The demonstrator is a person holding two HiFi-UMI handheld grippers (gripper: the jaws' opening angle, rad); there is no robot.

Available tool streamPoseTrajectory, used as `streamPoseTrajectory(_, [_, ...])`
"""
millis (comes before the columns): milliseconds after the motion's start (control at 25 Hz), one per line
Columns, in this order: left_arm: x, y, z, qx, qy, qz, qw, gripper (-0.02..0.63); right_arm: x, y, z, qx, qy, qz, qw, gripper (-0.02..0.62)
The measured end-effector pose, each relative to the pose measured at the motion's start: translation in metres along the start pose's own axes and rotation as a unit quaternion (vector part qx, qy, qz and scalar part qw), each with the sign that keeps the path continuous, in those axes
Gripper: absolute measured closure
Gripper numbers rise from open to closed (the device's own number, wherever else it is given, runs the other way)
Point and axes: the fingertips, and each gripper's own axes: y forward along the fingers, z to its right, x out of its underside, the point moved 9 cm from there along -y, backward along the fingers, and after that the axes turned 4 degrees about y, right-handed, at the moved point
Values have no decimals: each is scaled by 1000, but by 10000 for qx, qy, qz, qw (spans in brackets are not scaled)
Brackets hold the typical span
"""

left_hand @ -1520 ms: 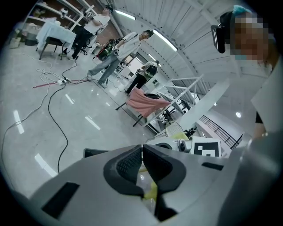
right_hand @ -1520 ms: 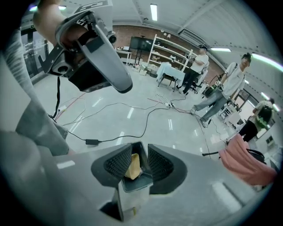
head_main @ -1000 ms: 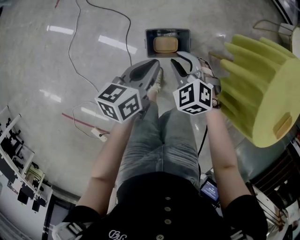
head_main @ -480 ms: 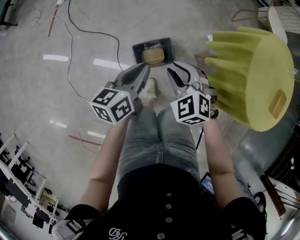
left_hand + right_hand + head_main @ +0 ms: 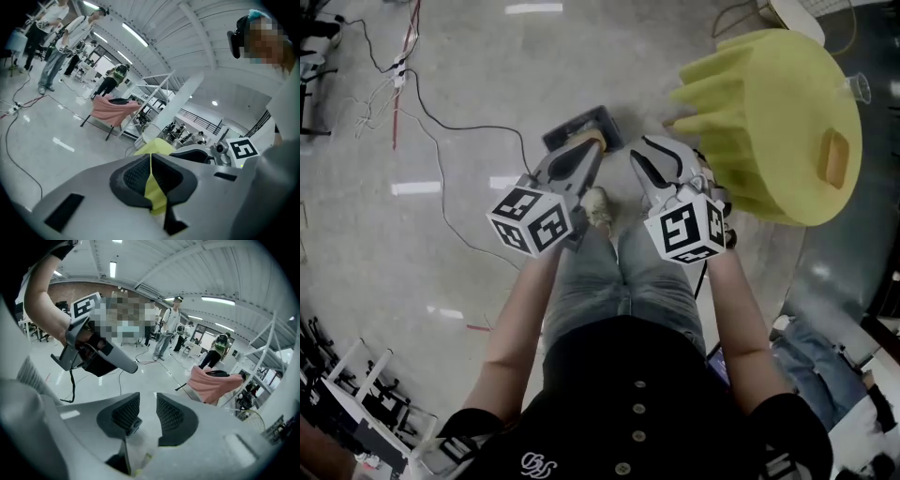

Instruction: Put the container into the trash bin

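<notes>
Lifting both claws clear of the floor [image 5: 441,112], we are straightening up, and the trash bin [image 5: 581,119] is now sitting farther below us than it was a moment ago. The container [image 5: 592,141] is still lying inside the bin. Only a tan sliver of it is showing past the tip of the left claw [image 5: 589,150], which is crossing in front of the bin in the head view.

The left claw is clenched, its ribbed pads meeting with only a slit between them. The yellow strip showing in that slit is probably the yellow table [image 5: 778,103] beyond, not something held, though the view is too cramped to be sure. The right claw [image 5: 147,404] is released, its pads standing apart with only bare floor between them.

Since neither claw is carrying anything and the container is resting in the bin, we are judging the drop as done. What remains is simply backing away without knocking the bin.
</notes>
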Motion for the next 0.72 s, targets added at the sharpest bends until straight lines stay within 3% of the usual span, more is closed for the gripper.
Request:
streamPoseTrajectory(360, [-4, 23, 62, 477, 274, -185, 9983, 586, 14, -67, 25, 886, 325, 204, 9953, 505])
streamPoseTrajectory(560, [-5, 32, 91, 637, 548, -262, 9961, 586, 31, -102, 30, 714, 888, 270, 9931, 505])
streamPoseTrajectory(720, [-14, 39, 121, 898, 925, -306, 9912, 586, 40, -133, 33, 820, 1209, 387, 9885, 514])
